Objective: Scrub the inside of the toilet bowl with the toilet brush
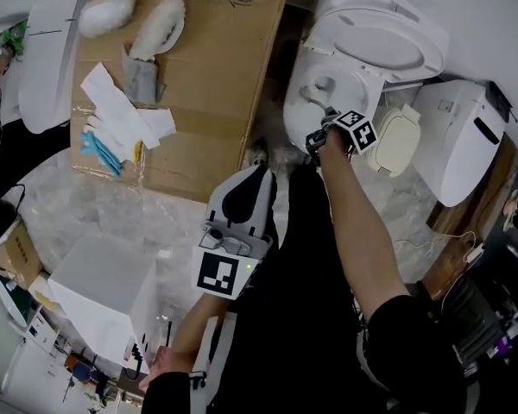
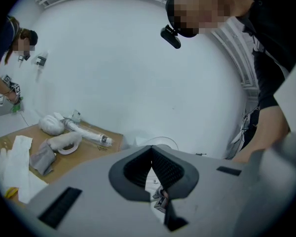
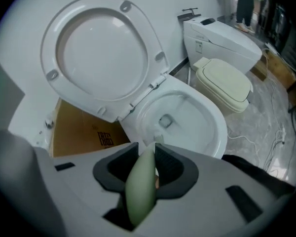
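Observation:
The white toilet bowl (image 1: 304, 93) stands with its seat and lid (image 1: 388, 41) raised. In the right gripper view the bowl (image 3: 207, 120) lies just ahead, under the lifted lid (image 3: 101, 53). My right gripper (image 1: 325, 129) hovers at the bowl's near rim, shut (image 3: 147, 154) on the pale green toilet brush handle (image 3: 142, 186). The brush's bristle head (image 3: 158, 138) shows just past the jaws, over the bowl's edge. My left gripper (image 1: 257, 175) stays back by the person's body, away from the toilet. Its jaws (image 2: 151, 152) are shut with nothing in them.
A second white toilet with a beige closed lid (image 1: 397, 141) stands right of the bowl. A cardboard sheet (image 1: 207, 67) to the left carries cloths, gloves and fluffy brushes. A white box (image 1: 95, 291) sits lower left. Cables (image 1: 432, 240) run over the marble floor.

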Motion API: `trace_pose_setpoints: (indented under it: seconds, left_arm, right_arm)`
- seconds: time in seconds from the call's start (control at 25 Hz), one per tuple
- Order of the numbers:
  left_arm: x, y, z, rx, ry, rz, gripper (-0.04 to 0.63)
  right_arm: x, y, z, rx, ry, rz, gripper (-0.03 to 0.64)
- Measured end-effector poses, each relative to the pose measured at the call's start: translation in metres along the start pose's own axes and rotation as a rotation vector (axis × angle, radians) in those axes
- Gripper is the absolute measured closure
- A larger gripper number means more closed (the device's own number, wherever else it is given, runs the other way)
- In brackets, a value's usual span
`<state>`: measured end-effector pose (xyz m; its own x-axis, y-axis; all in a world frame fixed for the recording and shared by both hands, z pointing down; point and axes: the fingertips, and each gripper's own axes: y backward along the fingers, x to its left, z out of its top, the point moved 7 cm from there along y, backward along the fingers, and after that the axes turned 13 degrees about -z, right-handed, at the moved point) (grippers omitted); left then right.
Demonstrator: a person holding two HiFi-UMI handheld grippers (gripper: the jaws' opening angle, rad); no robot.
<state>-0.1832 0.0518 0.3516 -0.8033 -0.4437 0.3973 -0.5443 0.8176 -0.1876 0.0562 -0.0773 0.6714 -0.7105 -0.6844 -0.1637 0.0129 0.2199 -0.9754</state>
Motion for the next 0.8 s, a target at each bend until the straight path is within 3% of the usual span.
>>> trace_pose_setpoints:
  seconds: [0.36, 0.52, 0.68, 0.8]
  left_arm:
    - [-0.022, -0.039, -0.016, 0.043, -0.004, -0.088, 0.588]
    - [-0.039, -0.062, -0.024, 0.070, -0.014, -0.128, 0.588]
    - [-0.055, -0.081, -0.029, 0.082, -0.016, -0.144, 0.588]
    - [-0.062, -0.091, -0.034, 0.098, -0.017, -0.144, 0.588]
  right_arm:
    - [-0.075, 0.008, -0.030, 0.017, 0.512, -0.036, 0.502]
    - [-0.096, 0.012, -0.011, 0.006, 0.849, -0.031, 0.502]
    - [-0.112, 0.009, 0.016, 0.004, 1.098, -0.005, 0.502]
    - [-0.114, 0.004, 0.031, -0.016, 1.347, 0.010, 0.502]
